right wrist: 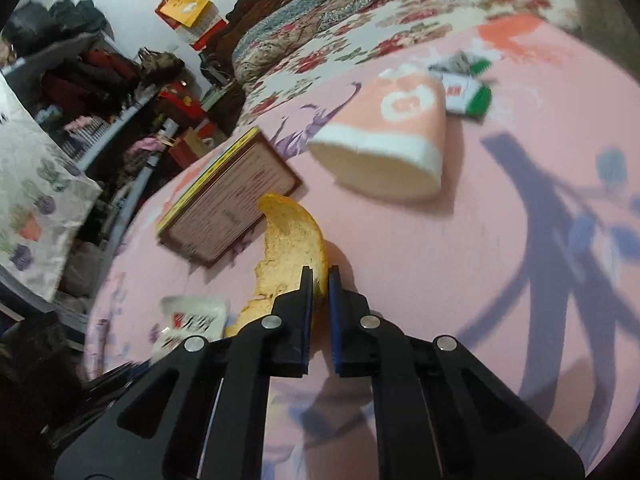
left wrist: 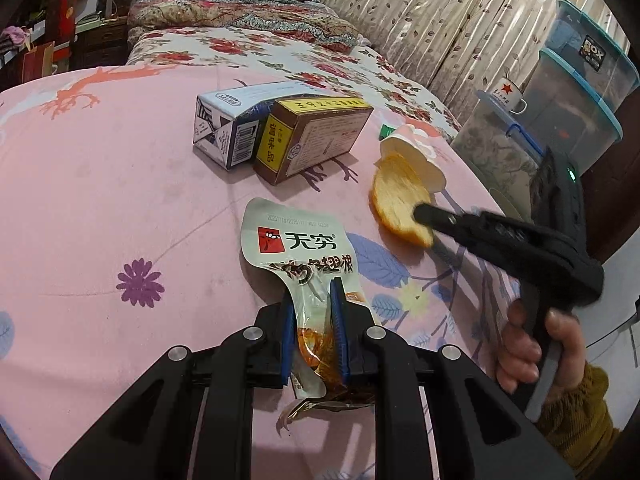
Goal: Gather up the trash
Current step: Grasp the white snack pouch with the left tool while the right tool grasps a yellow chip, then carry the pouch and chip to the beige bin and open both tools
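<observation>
Plastic and peel pinched in both tools over the pink bedsheet (left wrist: 100, 184)

Left tool (left wrist: 312, 320) is clamping a torn snack pouch (left wrist: 298, 240); right tool (right wrist: 320, 276) is squeezing the orange peel (right wrist: 292, 240) just beyond it, while a brown seasoning box (left wrist: 308, 140), blue carton (left wrist: 224, 128) and tipped paper cup (right wrist: 388, 132) are lying farther back.

My left gripper (left wrist: 314, 300) is black with blue pads, and so is my right gripper (right wrist: 320, 276). The snack wrapper (left wrist: 296, 240) is silver-white with a red logo and dark lettering. At two o'clock of it, the peel (left wrist: 396, 200) is orange with a pale inside. At twelve o'clock lie a white-and-blue carton (left wrist: 224, 128) and a brown-and-yellow box (left wrist: 312, 140). The paper cup (right wrist: 392, 128) is peach with white flowers. The sheet (left wrist: 100, 200) is pink with purple blossoms.
</observation>
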`<state>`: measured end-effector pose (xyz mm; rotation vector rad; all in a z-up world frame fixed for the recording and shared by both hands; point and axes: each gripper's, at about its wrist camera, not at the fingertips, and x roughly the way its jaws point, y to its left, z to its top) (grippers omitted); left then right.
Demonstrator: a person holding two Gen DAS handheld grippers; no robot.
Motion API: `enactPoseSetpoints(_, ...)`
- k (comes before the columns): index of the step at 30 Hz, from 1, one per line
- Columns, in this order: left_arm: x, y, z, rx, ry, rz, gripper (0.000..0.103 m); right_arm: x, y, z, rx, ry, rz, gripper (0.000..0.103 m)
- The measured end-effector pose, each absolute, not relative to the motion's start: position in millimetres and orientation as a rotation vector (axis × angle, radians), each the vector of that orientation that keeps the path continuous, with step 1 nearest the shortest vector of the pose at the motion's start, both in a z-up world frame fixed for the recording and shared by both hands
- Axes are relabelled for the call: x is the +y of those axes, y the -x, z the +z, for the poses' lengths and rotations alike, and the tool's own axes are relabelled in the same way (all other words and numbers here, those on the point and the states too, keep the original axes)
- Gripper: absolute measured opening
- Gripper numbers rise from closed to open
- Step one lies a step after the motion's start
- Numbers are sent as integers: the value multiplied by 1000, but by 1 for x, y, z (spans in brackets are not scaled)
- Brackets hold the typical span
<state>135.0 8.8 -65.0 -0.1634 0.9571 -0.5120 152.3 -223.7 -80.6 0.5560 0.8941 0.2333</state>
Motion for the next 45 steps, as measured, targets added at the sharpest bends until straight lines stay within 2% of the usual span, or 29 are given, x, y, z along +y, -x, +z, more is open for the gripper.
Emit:
enactPoseSetpoints(10,12,-137,-66,966,173,-514,15,-270,-69,-82,843,-700,191,9)
enactPoseSetpoints(19,-8,-130,-55,994,221,-612,15,-322,-34,-80,785,-799,112,9)
enactPoseSetpoints(36,-147,-135,-48,1045,19,-811,15,-399,1,-80,676,-899,7,9)
enactPoseSetpoints(45,-271,-150,-39,1039,-113,-948,15,-479,20,-70,588,-931,-116,9)
